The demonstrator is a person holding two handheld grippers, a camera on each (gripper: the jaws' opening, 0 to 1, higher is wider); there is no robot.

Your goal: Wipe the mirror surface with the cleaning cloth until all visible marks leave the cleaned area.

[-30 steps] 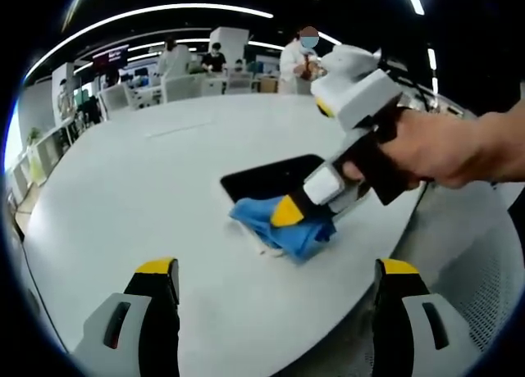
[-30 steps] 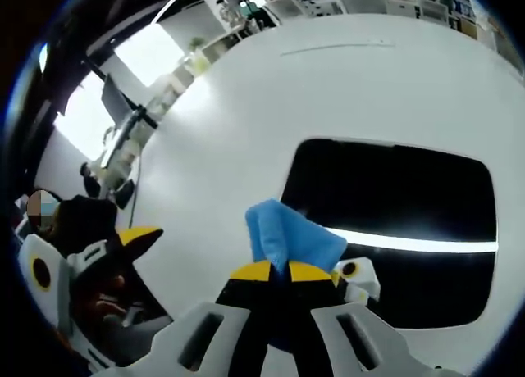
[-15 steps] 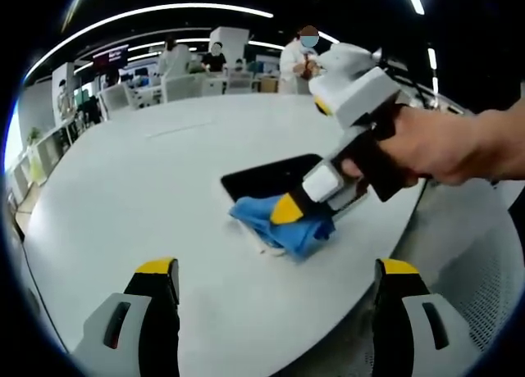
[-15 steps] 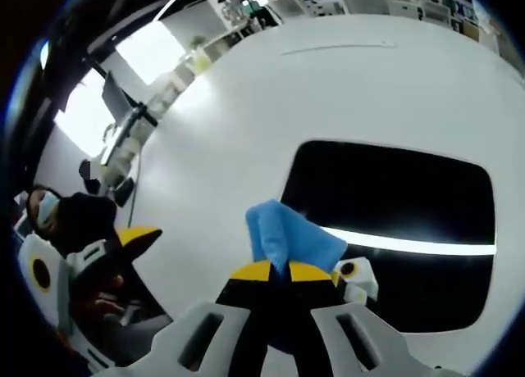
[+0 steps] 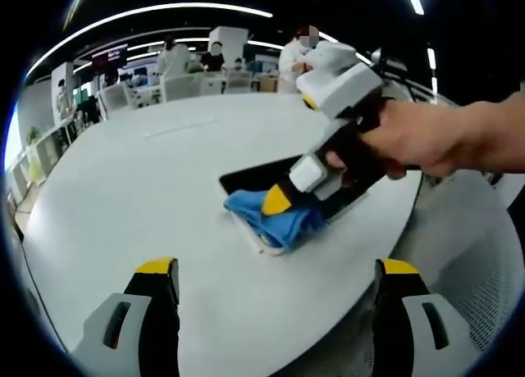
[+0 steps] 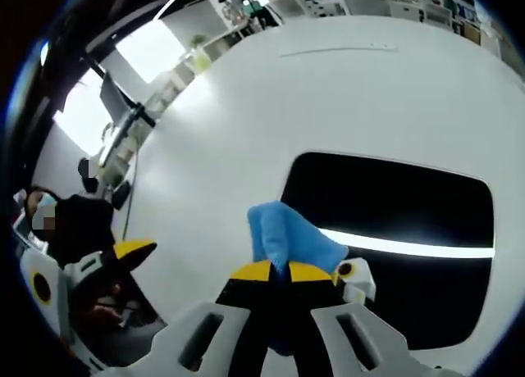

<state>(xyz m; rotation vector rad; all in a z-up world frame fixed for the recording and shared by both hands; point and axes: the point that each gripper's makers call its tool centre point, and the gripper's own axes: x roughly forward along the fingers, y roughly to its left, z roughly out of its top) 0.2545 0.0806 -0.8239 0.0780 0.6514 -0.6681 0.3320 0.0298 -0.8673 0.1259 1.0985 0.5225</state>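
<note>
On a white table (image 5: pixel 148 188), the right gripper (image 6: pixel 279 272) was clamped on a blue cloth (image 6: pixel 289 239) pressed onto the near end of a dark mirror (image 6: pixel 394 221), while the left gripper (image 5: pixel 275 291) hovered nearby, its jaws wide apart.

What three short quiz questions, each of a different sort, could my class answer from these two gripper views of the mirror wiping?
1. True or false: the right gripper is shut on the blue cloth.
2. Multiple choice: the cloth rests at A) the mirror's edge, B) a chair, C) the floor.
3. Fill in: the left gripper is ____, holding nothing above the white table.

Key: 1 true; 2 A; 3 open.
</note>
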